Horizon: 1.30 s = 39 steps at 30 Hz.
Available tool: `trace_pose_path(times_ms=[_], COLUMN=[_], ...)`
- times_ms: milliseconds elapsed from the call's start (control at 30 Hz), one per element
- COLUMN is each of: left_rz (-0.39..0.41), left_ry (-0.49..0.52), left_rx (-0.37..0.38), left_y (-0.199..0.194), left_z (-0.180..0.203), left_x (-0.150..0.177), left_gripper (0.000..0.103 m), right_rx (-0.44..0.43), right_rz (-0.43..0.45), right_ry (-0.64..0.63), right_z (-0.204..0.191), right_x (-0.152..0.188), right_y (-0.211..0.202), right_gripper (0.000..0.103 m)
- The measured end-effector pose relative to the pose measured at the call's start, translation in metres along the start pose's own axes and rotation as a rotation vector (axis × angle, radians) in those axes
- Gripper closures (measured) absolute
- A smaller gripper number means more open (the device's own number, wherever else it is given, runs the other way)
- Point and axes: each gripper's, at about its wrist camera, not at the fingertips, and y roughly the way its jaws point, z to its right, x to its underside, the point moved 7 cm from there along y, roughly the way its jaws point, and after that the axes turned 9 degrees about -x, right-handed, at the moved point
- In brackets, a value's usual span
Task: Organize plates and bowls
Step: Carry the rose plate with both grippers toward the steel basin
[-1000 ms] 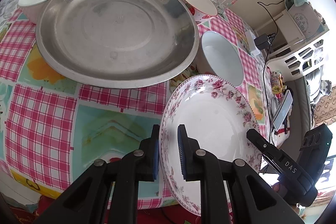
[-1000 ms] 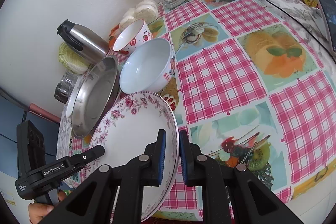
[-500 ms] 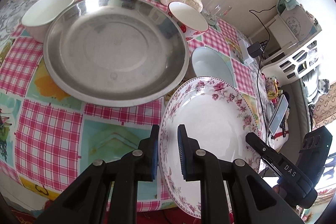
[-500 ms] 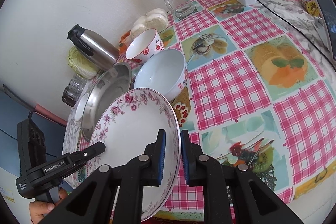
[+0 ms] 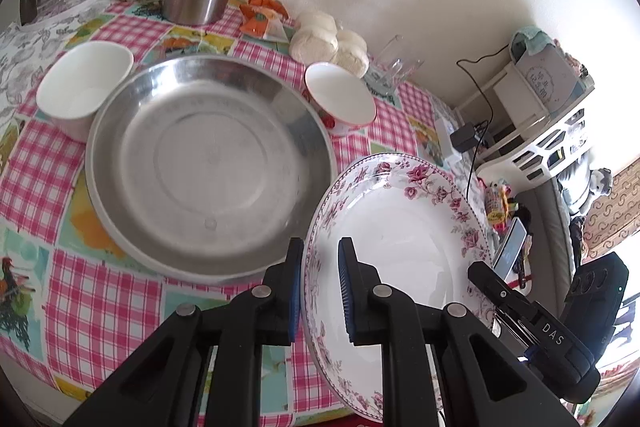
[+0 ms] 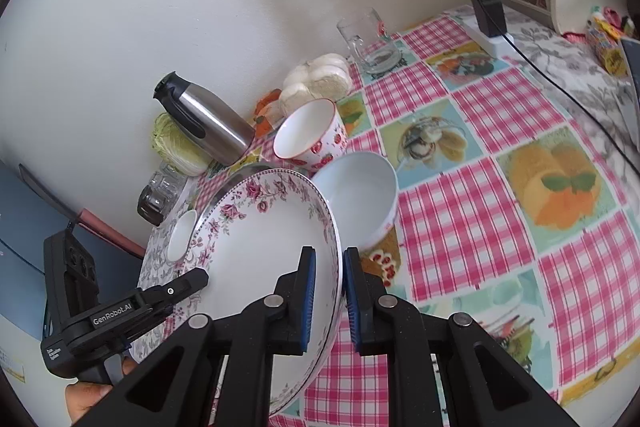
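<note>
Floral plate (image 5: 404, 227) is held lifted at near right of the steel basin (image 5: 208, 167), rim pinched by left gripper (image 5: 319, 291) and right gripper (image 6: 329, 297) on opp. edges. Ceramic: judged stiff, glazed/slippery, breakable; rim grips should be kept level.

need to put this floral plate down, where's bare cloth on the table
Bare checked cloth lies right of the pale bowl, toward the cable. It is crowded on the wall side: steel dish, strawberry bowl, kettle, buns.

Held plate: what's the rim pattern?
Pink and maroon roses on white, around the plate rim. Clearest in the left wrist view.
</note>
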Motion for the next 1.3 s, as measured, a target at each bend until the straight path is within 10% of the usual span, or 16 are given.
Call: trace_pose_path(times_ms=[1300], left_rz=[0.183], left_ry=[-0.244], left_rx=[0.027], left_y=[-0.051], left_z=[-0.092], left_x=[-0.109], left_gripper=[0.087], right_rx=[-0.210], right_rz=[0.030], right_ry=[-0.140], right_z=[-0.119], right_x=[-0.067], right_y=[0.086], right_gripper=[0.086])
